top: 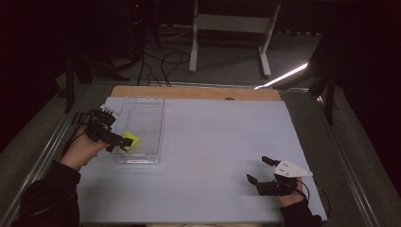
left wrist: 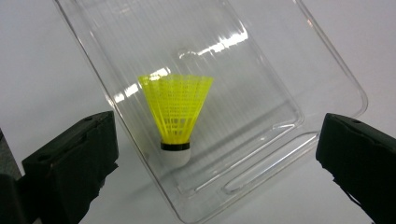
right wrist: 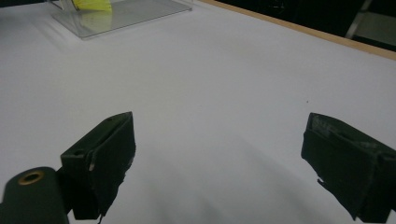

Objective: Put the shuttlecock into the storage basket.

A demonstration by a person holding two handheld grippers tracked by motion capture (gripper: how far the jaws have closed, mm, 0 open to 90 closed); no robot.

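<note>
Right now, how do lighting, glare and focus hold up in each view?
High view: dim, dark surroundings, one bright streak behind the table. Left gripper view: bright and sharp, white glare streaks on the clear tray, shuttlecock crisp. Right gripper view: evenly lit, near jaws soft, faint shadows on the sheet.

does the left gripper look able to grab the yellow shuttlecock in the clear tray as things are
Probably yes. The left gripper hangs right above the shuttlecock, jaws wide open, and the clear tray has no lid over it, so nothing stands between them.
</note>
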